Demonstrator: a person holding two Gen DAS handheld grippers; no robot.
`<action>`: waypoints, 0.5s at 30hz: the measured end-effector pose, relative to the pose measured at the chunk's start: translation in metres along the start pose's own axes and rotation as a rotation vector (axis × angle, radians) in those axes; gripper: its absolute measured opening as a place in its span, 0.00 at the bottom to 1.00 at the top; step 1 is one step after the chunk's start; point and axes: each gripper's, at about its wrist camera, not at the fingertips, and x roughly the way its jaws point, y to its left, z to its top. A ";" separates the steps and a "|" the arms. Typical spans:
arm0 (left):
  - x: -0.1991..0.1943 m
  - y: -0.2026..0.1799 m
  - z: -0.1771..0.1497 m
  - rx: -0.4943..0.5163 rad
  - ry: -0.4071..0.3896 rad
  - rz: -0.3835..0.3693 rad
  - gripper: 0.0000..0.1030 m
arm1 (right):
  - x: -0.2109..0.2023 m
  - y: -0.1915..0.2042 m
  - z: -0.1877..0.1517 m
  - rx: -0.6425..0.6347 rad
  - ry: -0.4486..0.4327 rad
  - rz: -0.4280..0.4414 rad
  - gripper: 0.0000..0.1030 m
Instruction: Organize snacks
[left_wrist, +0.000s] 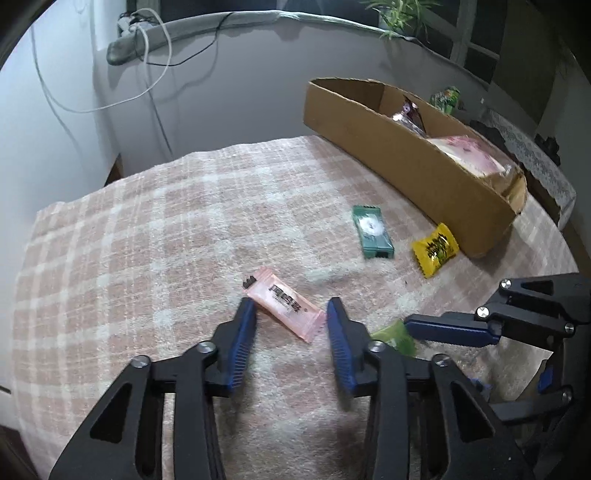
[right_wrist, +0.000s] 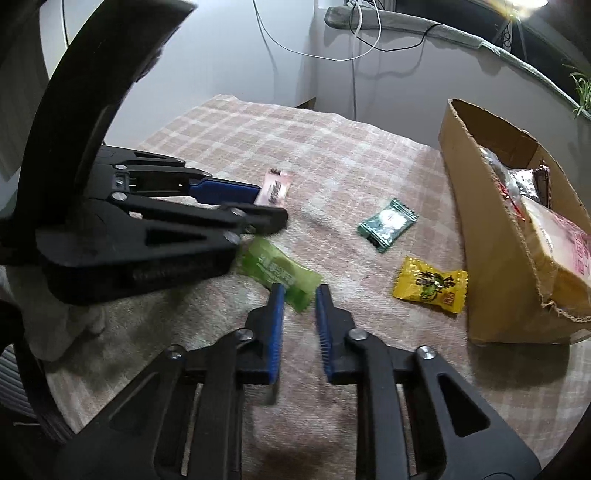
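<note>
Some snacks are already in the cardboard box (left_wrist: 406, 162): a big pink packet (left_wrist: 469, 153) and a shiny wrapper (left_wrist: 408, 114) sit inside it. The box stands at the far right side of the worktop (left_wrist: 147, 229), which has a pink checked cloth on it.

Four small snacks are not put away yet. The pink snack bar (left_wrist: 284, 302) lies between the fingers of the left gripper (left_wrist: 291, 314). Those fingers are spread wide on both sides of it and are not squeezing it. The light green candy (right_wrist: 280, 271) lies just in front of the right gripper (right_wrist: 299, 295). The right fingers are apart too, with one end of the candy between their tips, and they hold nothing. The dark green packet (left_wrist: 371, 230) and the yellow candy (left_wrist: 435, 249) lie near the box, a little apart from each other.

So I think the job is partly done. Both grippers look ready to pick up a snack each. After that, two more snacks wait by the box.
</note>
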 end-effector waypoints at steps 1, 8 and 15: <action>0.000 0.003 0.000 -0.006 -0.002 0.004 0.26 | 0.000 -0.002 0.000 0.006 0.000 0.005 0.14; -0.001 0.008 0.001 -0.028 -0.003 -0.013 0.17 | 0.000 -0.007 0.001 0.027 0.002 0.047 0.10; -0.003 0.012 -0.001 -0.033 -0.004 -0.014 0.12 | -0.007 0.006 0.007 -0.078 -0.053 0.055 0.54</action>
